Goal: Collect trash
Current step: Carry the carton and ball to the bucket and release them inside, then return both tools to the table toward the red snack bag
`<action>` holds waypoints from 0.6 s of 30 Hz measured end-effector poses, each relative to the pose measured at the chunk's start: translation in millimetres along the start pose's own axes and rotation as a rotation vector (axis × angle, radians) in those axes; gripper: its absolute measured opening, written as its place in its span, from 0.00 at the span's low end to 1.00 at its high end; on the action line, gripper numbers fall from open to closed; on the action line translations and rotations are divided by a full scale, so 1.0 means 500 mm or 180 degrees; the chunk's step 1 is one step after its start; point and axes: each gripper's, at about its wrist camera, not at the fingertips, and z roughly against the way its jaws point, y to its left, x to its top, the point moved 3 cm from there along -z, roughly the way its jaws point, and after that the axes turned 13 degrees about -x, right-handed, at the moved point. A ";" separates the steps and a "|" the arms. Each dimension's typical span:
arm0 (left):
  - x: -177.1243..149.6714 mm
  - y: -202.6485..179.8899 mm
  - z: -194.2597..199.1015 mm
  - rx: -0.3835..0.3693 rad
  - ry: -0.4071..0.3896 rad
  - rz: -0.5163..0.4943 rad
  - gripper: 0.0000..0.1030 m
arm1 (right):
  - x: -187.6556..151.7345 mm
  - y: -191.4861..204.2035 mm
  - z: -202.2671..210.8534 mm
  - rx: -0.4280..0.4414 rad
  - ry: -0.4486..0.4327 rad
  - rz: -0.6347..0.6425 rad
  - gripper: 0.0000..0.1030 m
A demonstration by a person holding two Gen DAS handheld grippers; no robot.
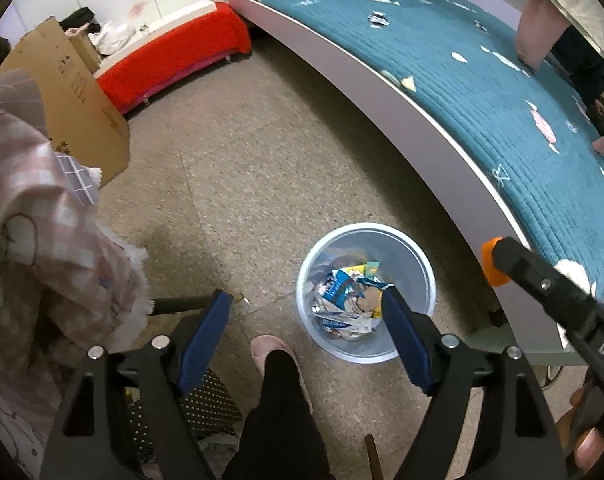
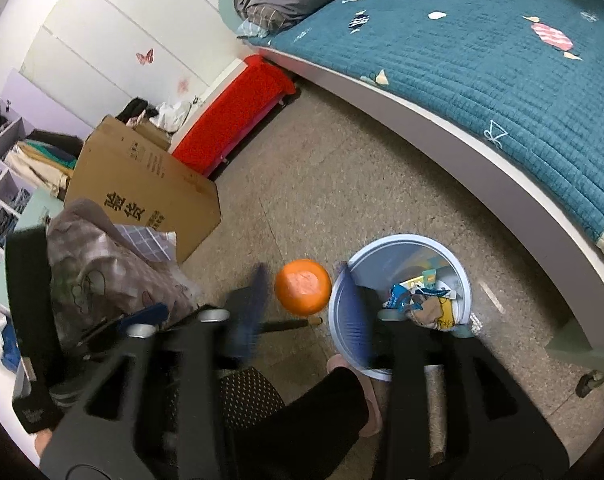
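Note:
A pale blue bin (image 1: 418,256) stands on the floor beside the bed, partly filled with wrappers and crumpled paper (image 1: 342,300). My left gripper (image 1: 307,292) hangs over it, open, with nothing between its blue pads. In the right wrist view an orange (image 2: 302,287) sits between the spread fingers of my right gripper (image 2: 303,269), just left of the bin (image 2: 458,264). A small gap shows on each side, so the pads do not press on it. The left finger (image 2: 256,300) is blurred. The left wrist view catches a right finger (image 1: 542,284) with the orange (image 1: 491,262) at its tip.
A bed with a teal quilt (image 1: 482,92) runs along the right. A cardboard box (image 2: 150,196), a red bench (image 2: 230,120) and a heap of checked cloth (image 1: 42,220) fill the left. A person's black-clad leg (image 1: 282,408) and pink slipper (image 1: 268,346) stand near the bin.

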 end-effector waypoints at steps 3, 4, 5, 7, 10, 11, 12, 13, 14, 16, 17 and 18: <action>0.000 0.001 0.006 0.0032 -0.0032 -0.0009 0.75 | 0.003 -0.003 -0.003 -0.0029 -0.0025 -0.0049 0.67; 0.000 0.002 0.008 0.0040 -0.0043 -0.0008 0.75 | 0.002 -0.003 -0.002 -0.0039 -0.0019 -0.0059 0.67; -0.001 0.001 0.011 0.0045 -0.0057 -0.0006 0.75 | 0.001 -0.002 0.001 -0.0053 -0.0029 -0.0050 0.67; -0.005 -0.001 0.019 0.0016 -0.0094 -0.0017 0.75 | 0.000 -0.001 0.012 -0.0070 -0.0051 -0.0039 0.67; -0.009 -0.013 0.036 0.0071 -0.0181 -0.0092 0.75 | 0.002 -0.002 0.037 -0.0128 -0.0123 -0.0028 0.67; -0.012 -0.016 0.043 0.0087 -0.0212 -0.0106 0.75 | 0.003 -0.001 0.049 -0.0158 -0.0162 -0.0019 0.68; -0.014 -0.023 0.054 0.0087 -0.0257 -0.0125 0.75 | 0.005 -0.002 0.060 -0.0175 -0.0192 -0.0014 0.68; -0.016 -0.030 0.066 0.0077 -0.0296 -0.0147 0.75 | 0.006 0.000 0.076 -0.0185 -0.0236 -0.0008 0.68; -0.018 -0.034 0.076 0.0073 -0.0323 -0.0163 0.75 | 0.007 0.003 0.090 -0.0187 -0.0274 0.0003 0.68; -0.021 -0.049 0.106 0.0077 -0.0419 -0.0224 0.75 | 0.006 0.011 0.124 -0.0176 -0.0350 0.0049 0.69; -0.022 -0.054 0.120 0.0080 -0.0457 -0.0255 0.75 | 0.006 0.015 0.135 -0.0167 -0.0368 0.0066 0.69; -0.025 -0.061 0.144 0.0092 -0.0530 -0.0295 0.75 | 0.005 0.020 0.149 -0.0139 -0.0395 0.0082 0.69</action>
